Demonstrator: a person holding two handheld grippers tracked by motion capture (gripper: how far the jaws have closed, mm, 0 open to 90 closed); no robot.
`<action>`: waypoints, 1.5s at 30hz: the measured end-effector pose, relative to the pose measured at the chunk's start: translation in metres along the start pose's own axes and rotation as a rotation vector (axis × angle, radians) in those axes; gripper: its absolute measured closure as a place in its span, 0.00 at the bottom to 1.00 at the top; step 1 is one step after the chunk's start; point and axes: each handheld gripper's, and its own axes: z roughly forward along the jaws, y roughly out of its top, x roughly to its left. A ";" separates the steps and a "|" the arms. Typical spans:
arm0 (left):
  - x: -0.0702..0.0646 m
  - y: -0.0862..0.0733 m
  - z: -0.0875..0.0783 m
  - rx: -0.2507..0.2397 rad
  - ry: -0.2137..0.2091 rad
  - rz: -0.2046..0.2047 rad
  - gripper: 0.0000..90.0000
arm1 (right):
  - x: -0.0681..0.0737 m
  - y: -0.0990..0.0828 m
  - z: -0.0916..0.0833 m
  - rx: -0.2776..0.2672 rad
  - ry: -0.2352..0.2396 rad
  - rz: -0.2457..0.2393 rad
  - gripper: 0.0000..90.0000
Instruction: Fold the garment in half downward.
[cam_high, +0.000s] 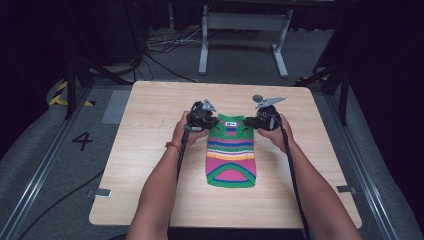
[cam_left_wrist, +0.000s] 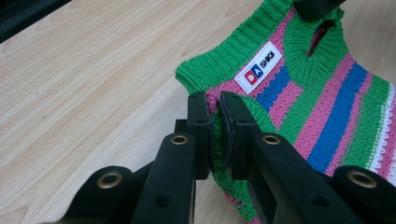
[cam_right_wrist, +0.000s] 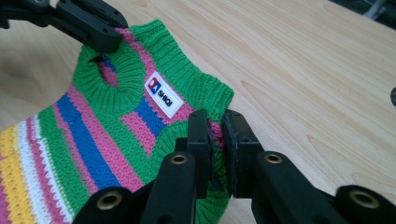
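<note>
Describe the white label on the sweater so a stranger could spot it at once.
On the light wooden table lies a small striped knit sweater. At its green collar end, between the left gripper and right gripper, sits the white label, the one smooth patch, bearing a red-and-blue logo.

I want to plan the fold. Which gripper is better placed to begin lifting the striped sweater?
Neither clearly: the left gripper and the right gripper are each shut on a far corner of the sweater, symmetrically. Probably both should lift together.

Both forearms reach forward, left gripper (cam_high: 209, 119) and right gripper (cam_high: 256, 120) jaws clamped.
</note>
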 end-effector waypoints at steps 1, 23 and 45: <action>-0.001 -0.001 -0.003 -0.009 -0.006 -0.005 0.92 | 0.002 0.000 -0.002 -0.005 -0.003 -0.012 0.91; -0.049 -0.016 -0.048 -0.046 -0.029 0.205 0.90 | 0.036 -0.025 -0.055 -0.118 0.141 -0.142 0.90; -0.091 -0.059 -0.080 -0.021 -0.066 0.357 0.91 | 0.090 -0.058 -0.071 -0.025 0.243 -0.278 0.91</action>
